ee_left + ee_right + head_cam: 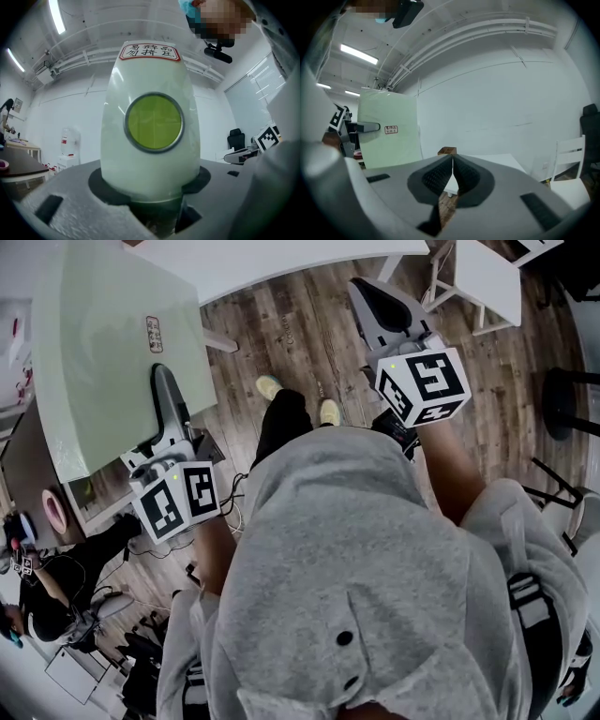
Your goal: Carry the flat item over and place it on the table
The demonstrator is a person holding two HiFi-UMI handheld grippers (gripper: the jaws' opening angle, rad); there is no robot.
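Note:
A flat pale green panel (112, 352) with a small red-edged label (154, 334) is carried above the wooden floor at the upper left of the head view. My left gripper (167, 418) is shut on its near edge, one finger lying over its face. In the left gripper view the panel (150, 154) rises from between the jaws, and a round green disc (153, 122) shows on it. My right gripper (386, 306) is held out ahead, apart from the panel, shut with nothing between its pads (452, 164). The right gripper view shows the panel (389, 140) at the left.
A white table (281, 263) stands ahead, with a small wooden box (446, 151) on it. A white chair (487, 277) and a black stool (562, 399) are at the right. Another person (47, 587) sits at the lower left beside a dark table (23, 465).

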